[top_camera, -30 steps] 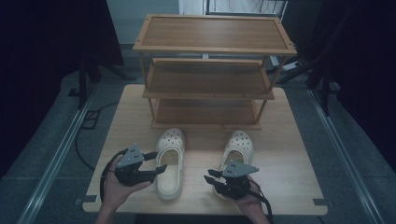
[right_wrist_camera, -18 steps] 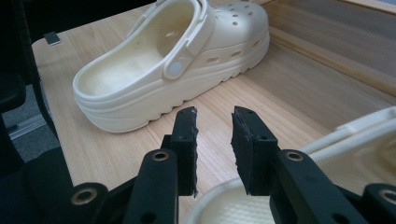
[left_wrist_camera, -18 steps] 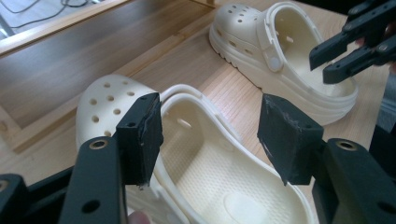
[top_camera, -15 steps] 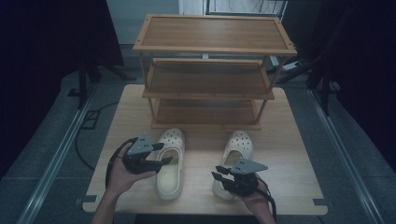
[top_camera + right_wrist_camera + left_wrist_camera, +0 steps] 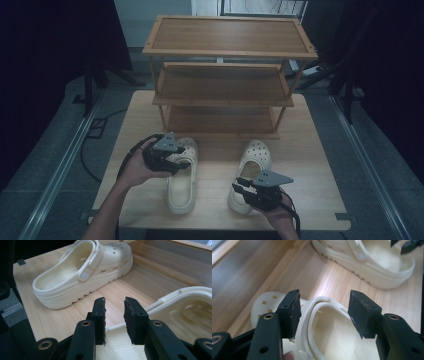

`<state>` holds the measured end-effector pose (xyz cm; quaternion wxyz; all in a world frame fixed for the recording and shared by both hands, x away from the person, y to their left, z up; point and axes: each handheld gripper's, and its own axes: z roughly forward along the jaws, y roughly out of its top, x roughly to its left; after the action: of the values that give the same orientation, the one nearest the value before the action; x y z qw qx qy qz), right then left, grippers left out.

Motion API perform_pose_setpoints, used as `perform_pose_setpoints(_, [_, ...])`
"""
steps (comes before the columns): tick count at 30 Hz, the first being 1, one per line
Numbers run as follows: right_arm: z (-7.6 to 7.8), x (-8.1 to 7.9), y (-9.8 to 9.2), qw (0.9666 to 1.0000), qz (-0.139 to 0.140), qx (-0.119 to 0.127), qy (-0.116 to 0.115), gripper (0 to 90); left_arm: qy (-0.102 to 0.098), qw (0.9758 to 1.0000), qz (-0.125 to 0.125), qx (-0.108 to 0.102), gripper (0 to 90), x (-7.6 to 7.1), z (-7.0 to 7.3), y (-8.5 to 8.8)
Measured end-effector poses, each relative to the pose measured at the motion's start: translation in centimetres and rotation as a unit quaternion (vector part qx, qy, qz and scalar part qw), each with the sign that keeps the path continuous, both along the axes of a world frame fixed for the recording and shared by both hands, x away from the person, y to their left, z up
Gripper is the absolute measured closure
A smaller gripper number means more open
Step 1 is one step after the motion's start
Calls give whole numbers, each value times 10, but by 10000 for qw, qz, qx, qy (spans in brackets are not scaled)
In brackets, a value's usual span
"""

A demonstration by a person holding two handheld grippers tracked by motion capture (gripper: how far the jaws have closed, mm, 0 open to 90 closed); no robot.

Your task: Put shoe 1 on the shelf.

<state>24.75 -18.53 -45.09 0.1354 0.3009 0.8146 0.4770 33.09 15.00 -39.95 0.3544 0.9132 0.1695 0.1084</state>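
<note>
left claw (image 5: 184,162) spread over left clog (image 5: 181,179) opening | right claw (image 5: 239,189) narrowly parted above right clog (image 5: 250,165) heel | both clogs on worktop (image 5: 215,170) before shoe rack (image 5: 225,75)

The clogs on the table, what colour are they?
Cream, both clogs, clearest in the right gripper view.

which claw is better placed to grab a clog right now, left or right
Left, probably. The left claw is open wide, straddling the left clog's rim. The right claw hovers over the right clog's heel, jaws nearly closed.
</note>
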Motion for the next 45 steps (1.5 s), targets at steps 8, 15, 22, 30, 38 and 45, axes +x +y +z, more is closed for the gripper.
perform_pose_setpoints(8, [-1, -1, 0, 10000, -6, -25, 37, 698, -43, 9947, -376, 951, 463, 9, -6, -13])
perform_pose_setpoints(15, [-4, -1, 2, 9999, 60, -76, 78, 697, -69, 9880, -410, 1489, 547, 21, -19, -21])
perform_pose_setpoints(22, [-6, 1, -1, 9999, 26, -75, 121, 698, -404, 9832, -595, 1679, 733, 23, -19, -19])
perform_pose_setpoints(30, [-6, 1, 0, 9999, 35, -70, 132, 698, -726, 9830, -698, 1533, 784, 24, -3, -16])
perform_pose_setpoints(38, [-6, 1, -2, 9999, 4, -42, 135, 698, -991, 9817, -531, 1535, 785, 38, 14, -25])
perform_pose_setpoints(45, [-7, 1, -3, 9999, -24, -59, 143, 698, -1208, 9822, -282, 1412, 785, 57, 13, -35])
